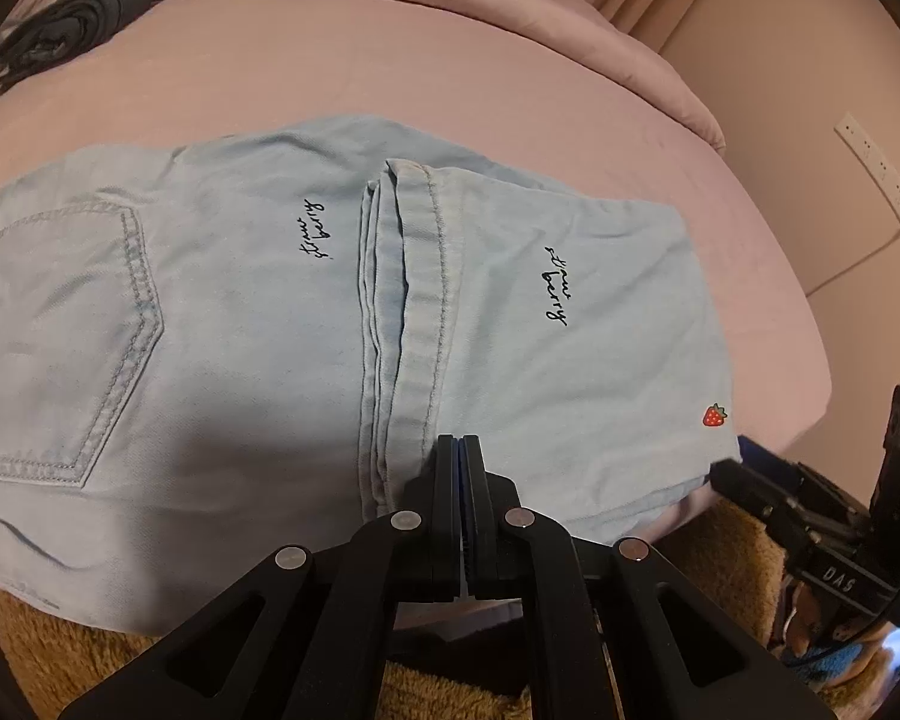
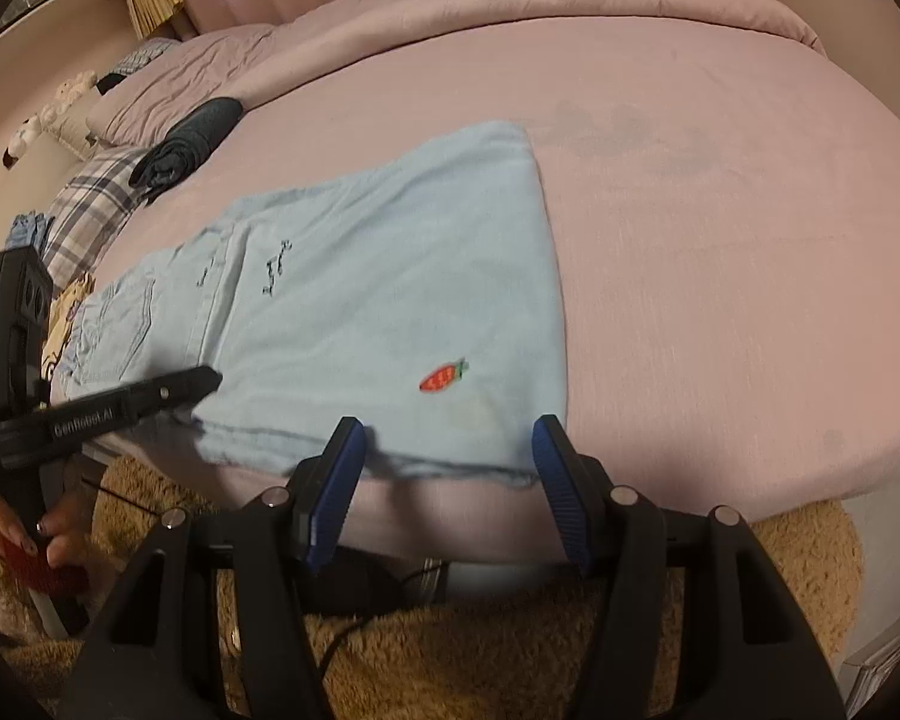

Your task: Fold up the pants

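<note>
Light blue pants [image 1: 240, 330] lie on the pink bed [image 1: 390, 60], the legs folded back over the seat so the hem lies across the middle. A red strawberry patch [image 1: 714, 416] marks the folded part. My left gripper [image 1: 459, 441] is shut at the near end of that hem, its tips pinching the cloth edge. In the right wrist view the left gripper [image 2: 213, 381] reaches in from the left onto the pants [image 2: 390, 276]. My right gripper [image 2: 447, 438] stands open at the near edge of the fold, below the strawberry [image 2: 444, 376], with nothing between its pads.
A dark grey folded garment [image 2: 192, 144] and a plaid cloth [image 2: 90, 204] lie at the bed's left end, with pillows behind. A brown shaggy rug [image 2: 510, 630] with cables covers the floor below the bed edge. A person's hand [image 2: 30, 534] holds the left gripper.
</note>
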